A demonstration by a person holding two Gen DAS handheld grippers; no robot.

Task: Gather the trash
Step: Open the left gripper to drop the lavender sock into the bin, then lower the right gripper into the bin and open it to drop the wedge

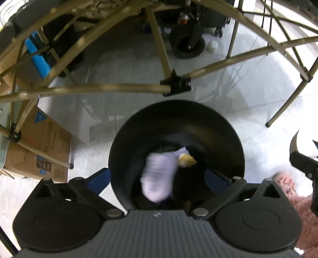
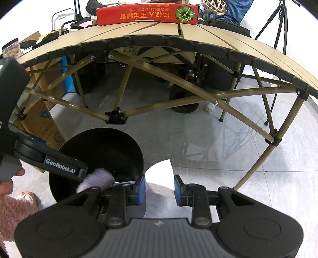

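A black round trash bin (image 1: 176,127) stands on the floor below my left gripper (image 1: 159,178), whose jaws stand wide open over its mouth. A pale lilac wad of trash (image 1: 159,174), blurred, is in mid-air inside the bin, free of the fingers. A yellow scrap (image 1: 185,159) lies at the bin's bottom. In the right wrist view the bin (image 2: 103,144) sits at lower left with the lilac wad (image 2: 97,179) over it. My right gripper (image 2: 160,187) holds a white cup-like piece of trash (image 2: 160,174) between its blue pads (image 2: 141,188).
A folding table with tan slats (image 2: 159,33) and olive legs (image 1: 99,87) stands over the grey floor; a red box (image 2: 147,13) lies on it. Cardboard boxes (image 1: 39,150) stand at left, a wheeled cart (image 1: 186,45) beyond. A pink slipper (image 1: 286,182) is beside the bin.
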